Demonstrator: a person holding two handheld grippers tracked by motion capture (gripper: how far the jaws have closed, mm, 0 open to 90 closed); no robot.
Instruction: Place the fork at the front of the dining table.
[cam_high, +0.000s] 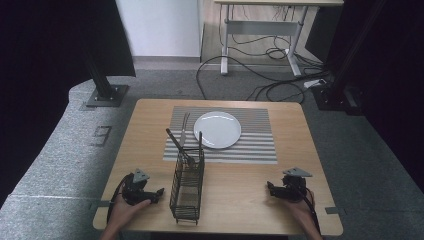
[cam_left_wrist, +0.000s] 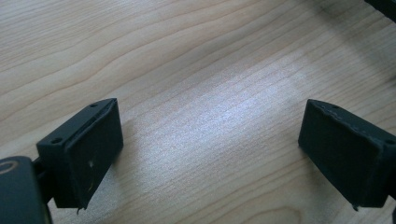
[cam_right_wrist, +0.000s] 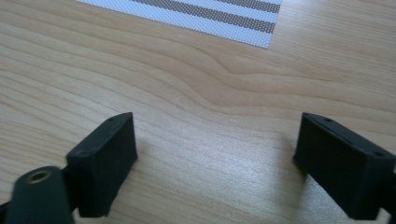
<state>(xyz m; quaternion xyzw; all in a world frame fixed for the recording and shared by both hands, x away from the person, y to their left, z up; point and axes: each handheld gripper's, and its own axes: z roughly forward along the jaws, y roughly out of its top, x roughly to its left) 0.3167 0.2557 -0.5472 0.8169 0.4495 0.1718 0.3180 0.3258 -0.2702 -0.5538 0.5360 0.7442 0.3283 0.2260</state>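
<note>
A wooden table (cam_high: 240, 185) is carrying a black wire caddy (cam_high: 187, 187), sitting between the two tools, just beside the left tool (cam_high: 155, 194) and well apart from the right tool (cam_high: 272, 189). Its long axis is running away from the person, toward the striped placemat (cam_high: 250, 142). Both tools are resting released, jaws spread over bare wood

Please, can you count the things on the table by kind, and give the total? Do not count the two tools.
Wire cutlery basket: 1
White plate: 1
Striped placemat: 1
Fork: 1
Dark utensil handles standing in the basket: 2, their kind cannot be told
Total: 6
</note>
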